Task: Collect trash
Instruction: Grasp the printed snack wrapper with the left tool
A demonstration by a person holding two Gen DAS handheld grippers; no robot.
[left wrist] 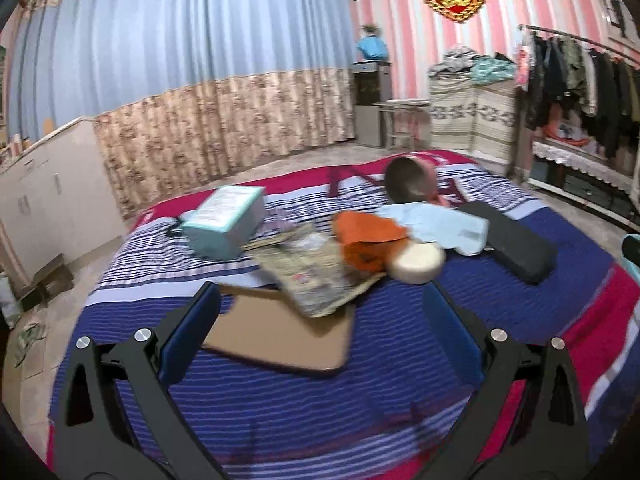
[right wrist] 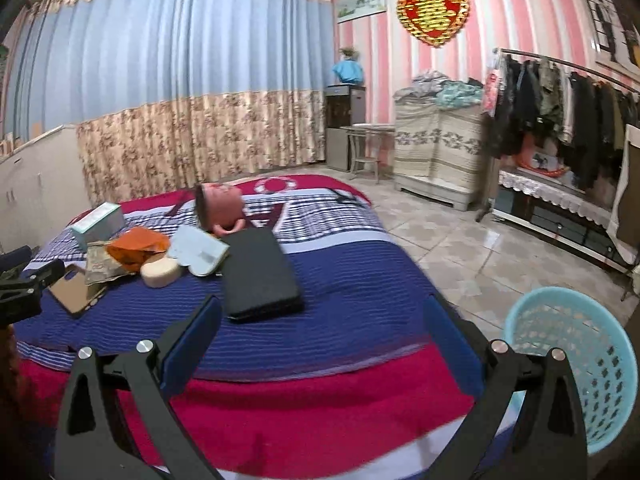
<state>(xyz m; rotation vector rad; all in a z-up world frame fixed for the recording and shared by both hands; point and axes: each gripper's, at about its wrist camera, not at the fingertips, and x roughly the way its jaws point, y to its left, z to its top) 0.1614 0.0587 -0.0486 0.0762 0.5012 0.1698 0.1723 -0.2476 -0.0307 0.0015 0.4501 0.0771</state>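
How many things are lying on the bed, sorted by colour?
Teal or pale blue: 2, the teal box and the pale blue packet
Orange: 1, the orange wrapper
Brown or tan: 2, the brown cardboard sheet and the crumpled printed wrapper
Cream: 1, the cream round tub
Black: 1, the black case
Pink: 1, the doll head
Total: 8

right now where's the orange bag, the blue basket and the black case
orange bag (left wrist: 370, 240): left wrist view, crumpled middle
blue basket (right wrist: 612, 364): right wrist view, perforated inner wall
black case (right wrist: 258, 276): right wrist view, flat top
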